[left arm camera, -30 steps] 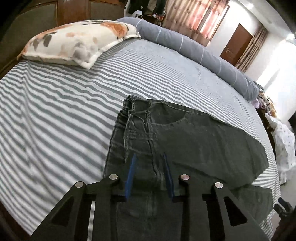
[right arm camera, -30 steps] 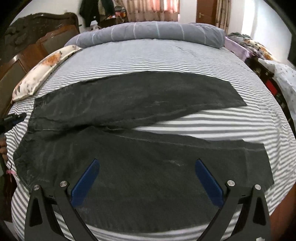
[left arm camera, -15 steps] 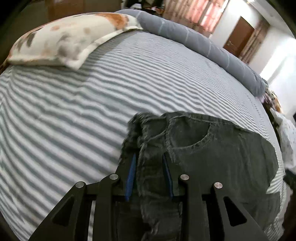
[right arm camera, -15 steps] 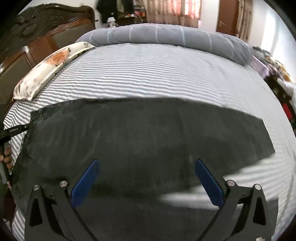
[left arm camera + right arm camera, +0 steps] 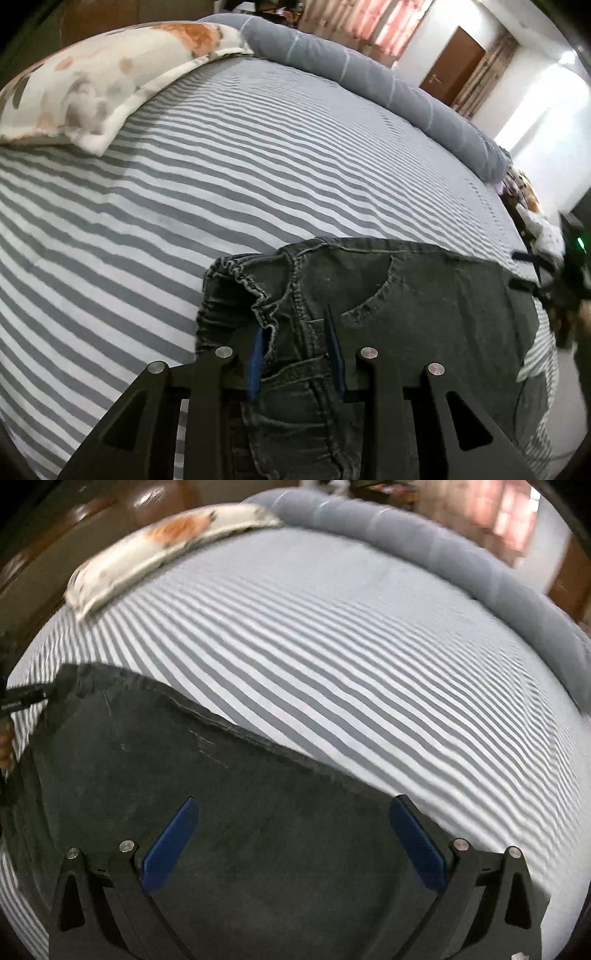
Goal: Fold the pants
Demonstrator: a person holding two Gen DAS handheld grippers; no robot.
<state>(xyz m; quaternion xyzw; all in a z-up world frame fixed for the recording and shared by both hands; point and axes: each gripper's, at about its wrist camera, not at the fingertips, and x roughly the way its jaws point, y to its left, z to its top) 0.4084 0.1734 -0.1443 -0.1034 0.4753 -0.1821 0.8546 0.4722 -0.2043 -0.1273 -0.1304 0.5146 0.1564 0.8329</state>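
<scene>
Dark grey denim pants (image 5: 424,302) lie on the striped bed. My left gripper (image 5: 295,328) is shut on the bunched waistband, with denim pinched between its blue pads near the front pocket. In the right wrist view the pants (image 5: 184,760) fill the lower left, their far edge running diagonally across the sheet. My right gripper (image 5: 293,805) hovers over the leg fabric, wide open, with nothing between its fingers. It shows blurred in the left wrist view at the right edge (image 5: 554,284). The left gripper (image 5: 22,698) and the hand holding it appear at that view's left edge.
A grey-and-white striped sheet (image 5: 258,166) covers the bed. A floral pillow (image 5: 103,74) lies at the far left, and a long grey bolster (image 5: 369,77) runs along the far side. A wooden headboard (image 5: 92,528) stands behind, with a brown door (image 5: 454,74) and clutter beyond the bed's right side.
The left gripper has kept hold of the waistband, which has bunched up and now sits nearer it. The right gripper, still open, swept across the pants toward the waist end and rolled.
</scene>
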